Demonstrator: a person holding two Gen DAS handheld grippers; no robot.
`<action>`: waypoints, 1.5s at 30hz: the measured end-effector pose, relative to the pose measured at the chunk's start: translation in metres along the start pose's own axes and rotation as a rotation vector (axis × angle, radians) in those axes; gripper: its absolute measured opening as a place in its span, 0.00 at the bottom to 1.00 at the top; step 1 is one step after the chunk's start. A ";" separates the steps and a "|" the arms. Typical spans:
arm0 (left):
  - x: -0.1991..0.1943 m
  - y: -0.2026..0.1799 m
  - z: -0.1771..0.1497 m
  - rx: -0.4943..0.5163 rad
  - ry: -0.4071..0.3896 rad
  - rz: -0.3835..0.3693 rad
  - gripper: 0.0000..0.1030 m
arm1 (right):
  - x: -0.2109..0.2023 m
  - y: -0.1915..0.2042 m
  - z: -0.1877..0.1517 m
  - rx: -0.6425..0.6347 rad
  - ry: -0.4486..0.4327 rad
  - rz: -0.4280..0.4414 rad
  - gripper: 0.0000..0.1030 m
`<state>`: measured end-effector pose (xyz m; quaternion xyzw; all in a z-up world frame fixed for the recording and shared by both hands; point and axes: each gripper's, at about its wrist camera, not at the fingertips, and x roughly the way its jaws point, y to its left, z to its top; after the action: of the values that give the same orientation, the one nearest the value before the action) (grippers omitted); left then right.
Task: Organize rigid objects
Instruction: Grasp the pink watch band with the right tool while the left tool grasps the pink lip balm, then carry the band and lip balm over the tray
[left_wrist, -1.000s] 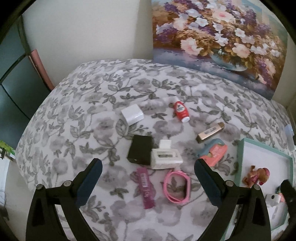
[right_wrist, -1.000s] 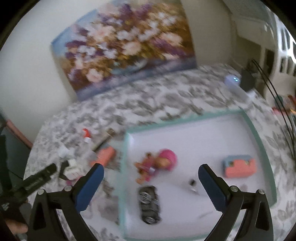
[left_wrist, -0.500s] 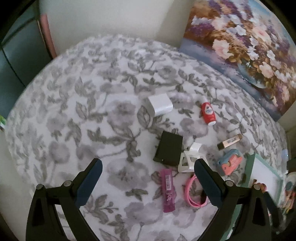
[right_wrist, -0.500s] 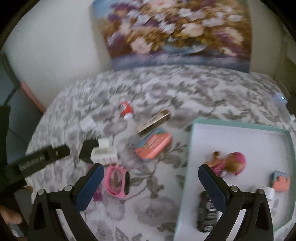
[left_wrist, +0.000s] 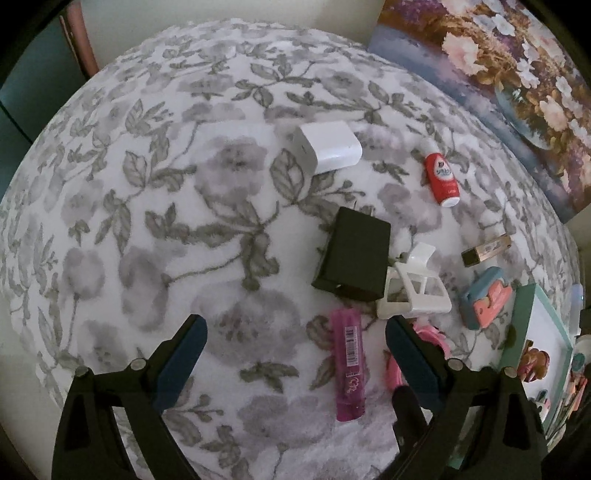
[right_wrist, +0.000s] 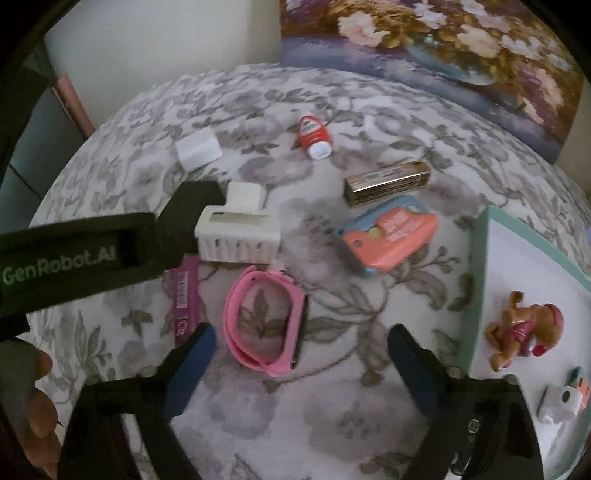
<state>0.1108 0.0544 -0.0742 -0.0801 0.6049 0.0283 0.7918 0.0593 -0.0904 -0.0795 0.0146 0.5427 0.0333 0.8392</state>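
Right wrist view: the right gripper (right_wrist: 299, 369) points steeply down at a flower-patterned cloth (right_wrist: 369, 424). Its two blue-padded fingers (right_wrist: 190, 373) stand wide apart and are closing, pressing on nothing. A pink wristband (right_wrist: 266, 321) lies flat in the gap, just ahead of the tips and toward the left finger. It is a squashed loop; its long axis runs roughly away from the camera, along the fingers, so the pads would close across its narrow width. This hand looks better placed to take it.

Farther out, a white hair clip (right_wrist: 236, 236) lies just beyond the band, with a coral and blue case (right_wrist: 388, 236) to its right, and a gold tube (right_wrist: 388, 182) and a small red bottle (right_wrist: 314, 134) beyond. At the right edge sits a shallow teal-rimmed tray (right_wrist: 476, 288) already holding a toy dog (right_wrist: 524, 332) and other small items. The left gripper's black body reaches in from the left, partly covering a black charger.

Left wrist view: the left gripper (left_wrist: 295, 362) also hangs released, fingers (left_wrist: 181, 362) wide, gripping nothing. A magenta tube (left_wrist: 349, 365) lies between them, nearer the right finger, its long axis running away from the camera. The black charger (left_wrist: 352, 254) sits just beyond, touching the hair clip, and a white adapter (left_wrist: 328, 147) lies farther out. The wristband is mostly hidden behind this gripper's right finger. The tray is at the far right.
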 end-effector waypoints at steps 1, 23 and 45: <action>0.002 -0.001 0.000 0.003 0.004 0.000 0.94 | 0.002 0.001 0.000 -0.003 0.002 -0.002 0.82; 0.028 -0.022 -0.004 0.104 0.039 0.023 0.25 | 0.008 0.017 -0.001 -0.093 -0.006 -0.021 0.52; -0.059 -0.050 -0.014 0.189 -0.170 -0.035 0.19 | -0.058 -0.045 -0.002 0.090 -0.104 0.048 0.50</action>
<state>0.0887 0.0060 -0.0160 -0.0130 0.5339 -0.0358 0.8447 0.0355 -0.1395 -0.0302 0.0671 0.4987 0.0281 0.8637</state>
